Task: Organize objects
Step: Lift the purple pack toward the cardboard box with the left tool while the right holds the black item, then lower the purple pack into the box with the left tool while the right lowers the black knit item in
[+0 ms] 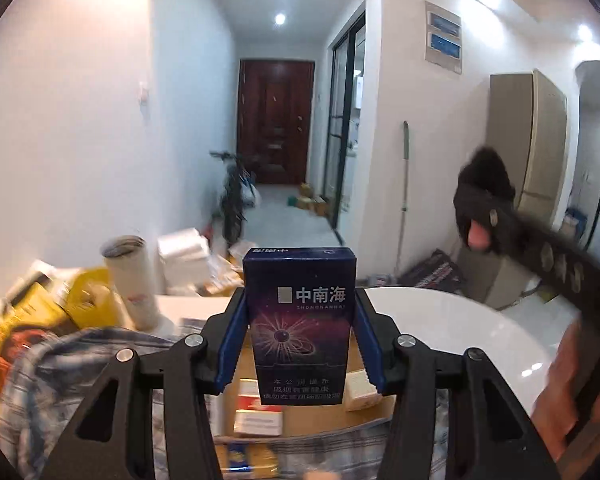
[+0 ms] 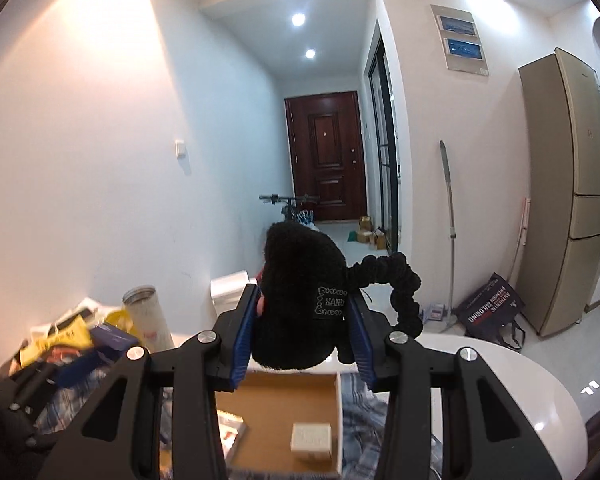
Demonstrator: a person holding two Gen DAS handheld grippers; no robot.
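between the blue-padded fingers of the left gripper [image 1: 300, 344] stands a dark blue cigarette pack with white chinese characters and a starburst print [image 1: 299, 320], upright, the jaws closed against its two narrow sides. below and just beyond it lies an open shallow brown cardboard box [image 1: 320, 412] holding several small red-and-white and cream packets, resting on a blue-and-white plaid cloth [image 1: 60, 364] spread over the round white table [image 1: 460, 332]. to the far left stand a white cylindrical tube [image 1: 130, 280] and a heap of yellow bags.

the right gripper [image 2: 306, 332], seen blurred at the right edge of the left view, has its jaws pressed on a fuzzy black plush item with a small stitched label [image 2: 300, 300]; a black ruffled loop [image 2: 400, 292] curls out from it to the right. it hangs above the far edge of the same cardboard box [image 2: 276, 412], where a small cream carton [image 2: 311, 438] sits near the right wall.
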